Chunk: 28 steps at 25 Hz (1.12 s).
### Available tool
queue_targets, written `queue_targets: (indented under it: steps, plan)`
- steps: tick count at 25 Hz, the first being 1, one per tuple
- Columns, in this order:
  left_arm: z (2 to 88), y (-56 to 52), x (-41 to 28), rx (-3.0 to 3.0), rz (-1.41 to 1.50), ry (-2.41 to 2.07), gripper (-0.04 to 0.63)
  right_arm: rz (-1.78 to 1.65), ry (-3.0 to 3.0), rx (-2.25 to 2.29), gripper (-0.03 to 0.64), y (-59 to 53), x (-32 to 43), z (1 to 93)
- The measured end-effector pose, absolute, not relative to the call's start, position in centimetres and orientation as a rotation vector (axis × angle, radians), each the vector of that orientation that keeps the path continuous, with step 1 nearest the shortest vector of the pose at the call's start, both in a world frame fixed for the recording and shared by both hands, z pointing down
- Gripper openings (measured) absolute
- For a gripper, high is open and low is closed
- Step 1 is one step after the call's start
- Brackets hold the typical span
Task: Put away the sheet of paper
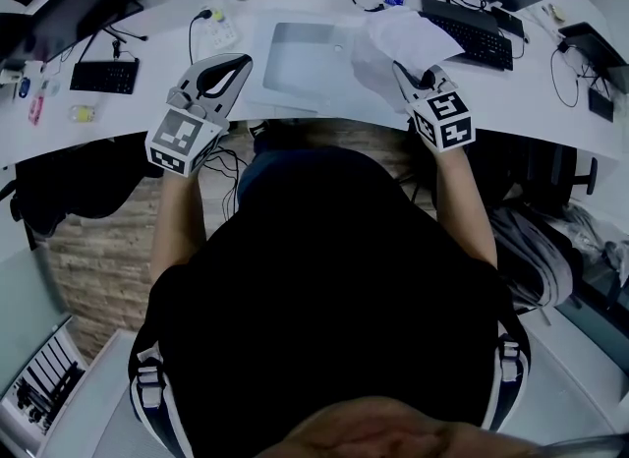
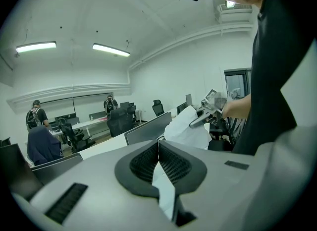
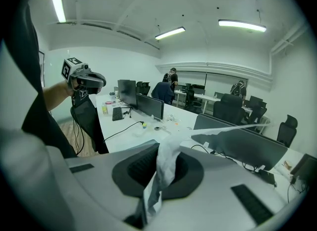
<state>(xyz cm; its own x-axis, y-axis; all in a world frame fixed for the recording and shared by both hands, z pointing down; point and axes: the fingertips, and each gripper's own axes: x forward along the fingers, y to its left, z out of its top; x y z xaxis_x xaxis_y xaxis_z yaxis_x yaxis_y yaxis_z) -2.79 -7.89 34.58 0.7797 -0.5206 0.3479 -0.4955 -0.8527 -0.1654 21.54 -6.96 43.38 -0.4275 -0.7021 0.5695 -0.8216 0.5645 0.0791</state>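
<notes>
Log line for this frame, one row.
right claw: shut on sheet of paper, over desk | left claw: shut on white scrap | task: not done

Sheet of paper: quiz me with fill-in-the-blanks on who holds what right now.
Of the two grippers, the one pinching the sheet of paper is the ___.
A black ___ lies on the desk just beyond the sheet.
The left gripper is ___ on a small white scrap.
Missing: right gripper; keyboard; shut.
</notes>
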Motion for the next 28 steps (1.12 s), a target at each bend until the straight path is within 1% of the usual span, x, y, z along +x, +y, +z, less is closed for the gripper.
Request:
queue_targets:
  steps: [15, 28]
  plan:
    - [34.3, -11.1, -4.9, -2.908, -0.561, 0.781, 0.023, 0.315, -2.208, 1.256, 0.017, -8.6, 20.1, 43.6]
    - [35.8, -13.2, -6.0, -2.939, -0.603, 0.758, 0.023, 0.402, -2.216, 1.280, 0.017, -9.9, 19.3, 45.5]
